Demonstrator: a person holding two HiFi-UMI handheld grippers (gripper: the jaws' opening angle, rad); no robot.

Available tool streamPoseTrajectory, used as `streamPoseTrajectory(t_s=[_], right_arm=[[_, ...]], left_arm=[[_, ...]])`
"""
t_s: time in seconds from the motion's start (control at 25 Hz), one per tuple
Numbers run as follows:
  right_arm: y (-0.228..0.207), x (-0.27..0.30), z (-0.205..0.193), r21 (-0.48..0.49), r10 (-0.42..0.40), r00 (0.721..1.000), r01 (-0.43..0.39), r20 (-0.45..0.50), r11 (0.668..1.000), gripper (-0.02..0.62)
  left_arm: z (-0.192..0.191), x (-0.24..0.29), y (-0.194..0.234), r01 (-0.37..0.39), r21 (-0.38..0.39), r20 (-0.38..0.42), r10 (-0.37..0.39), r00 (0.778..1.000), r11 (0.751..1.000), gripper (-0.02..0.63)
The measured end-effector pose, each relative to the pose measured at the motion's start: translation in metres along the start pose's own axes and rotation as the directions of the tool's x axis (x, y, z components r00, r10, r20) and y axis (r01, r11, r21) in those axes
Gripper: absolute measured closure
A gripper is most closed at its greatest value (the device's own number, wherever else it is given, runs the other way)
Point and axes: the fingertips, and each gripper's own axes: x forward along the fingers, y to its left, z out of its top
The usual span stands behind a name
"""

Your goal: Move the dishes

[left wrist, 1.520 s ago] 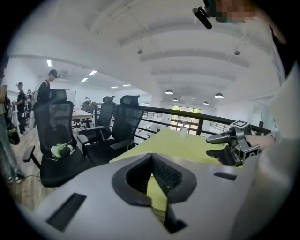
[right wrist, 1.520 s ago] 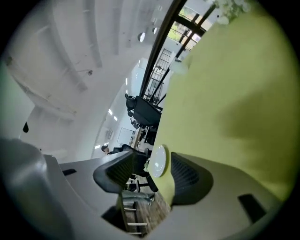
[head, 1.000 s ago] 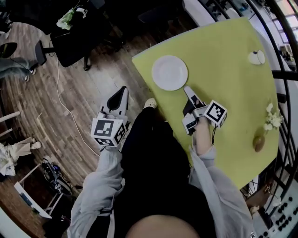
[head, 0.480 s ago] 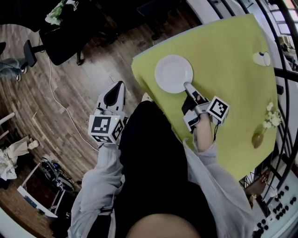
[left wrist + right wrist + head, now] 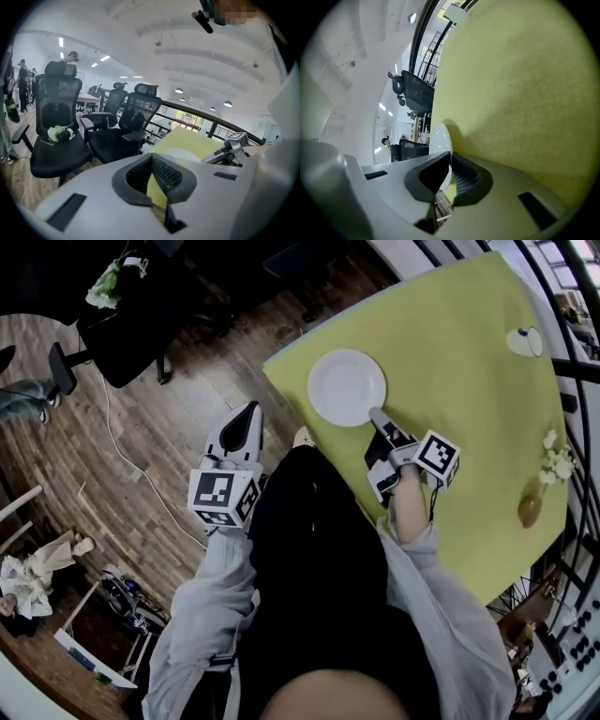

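Plate (image 5: 347,387) lies near the surface's (image 5: 450,362) edge, so the right gripper (image 5: 377,414) pinches its rim between its fingers, probably for lifting. Left gripper (image 5: 249,412) hangs at frame left, fingers pressed together, empty.

White round plate (image 5: 347,387) (image 5: 440,137) is lying flat on yellow-green table (image 5: 459,381), close to its near corner. Its near rim is sitting pinched in the right gripper (image 5: 375,414) (image 5: 451,161), whose jaws have just been closing onto it. Small white dish (image 5: 523,341) is resting well apart by the far edge, its kind unclear.
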Motion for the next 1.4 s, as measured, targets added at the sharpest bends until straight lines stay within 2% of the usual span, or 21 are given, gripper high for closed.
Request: streamPoseTrajectory(t_s=[0.2,0.36,0.64,0.72,0.92,1.16,1.24,1.4], right_arm=[[0.016,-0.005,-0.001,0.018,0.093,0.995,-0.094,0.017,0.995,0.578],[0.031,-0.010,0.002,-0.023,0.124,0.991,-0.123,0.046,0.992,0.578],[0.050,-0.036,0.016,-0.008,0.190,0.969,-0.191,0.161,0.982,0.577],[0.057,-0.050,0.024,-0.015,0.204,0.955,-0.206,0.217,0.979,0.578],[0.057,-0.096,0.044,-0.018,0.221,0.900,-0.231,0.377,0.973,0.578],[0.040,-0.158,0.056,0.008,0.207,0.828,-0.247,0.522,0.969,0.578],[0.030,-0.180,0.056,0.020,0.197,0.798,-0.253,0.569,0.967,0.578],[0.005,-0.225,0.052,0.040,0.158,0.735,-0.244,0.659,0.969,0.578]], left_arm=[[0.015,0.002,-0.006,0.020,0.038,0.020,-0.021,1.000,0.999,0.594],[0.026,0.001,-0.013,0.044,0.064,0.029,-0.046,0.999,0.997,0.594],[0.050,0.007,-0.033,0.129,0.111,0.051,-0.135,0.990,0.985,0.594],[0.059,0.015,-0.044,0.177,0.120,0.055,-0.184,0.981,0.977,0.594],[0.072,0.037,-0.083,0.315,0.163,0.045,-0.326,0.944,0.935,0.594],[0.072,0.062,-0.144,0.465,0.207,-0.014,-0.473,0.881,0.861,0.594],[0.069,0.069,-0.166,0.513,0.219,-0.039,-0.518,0.855,0.830,0.594],[0.053,0.080,-0.213,0.614,0.221,-0.100,-0.609,0.787,0.757,0.594]])
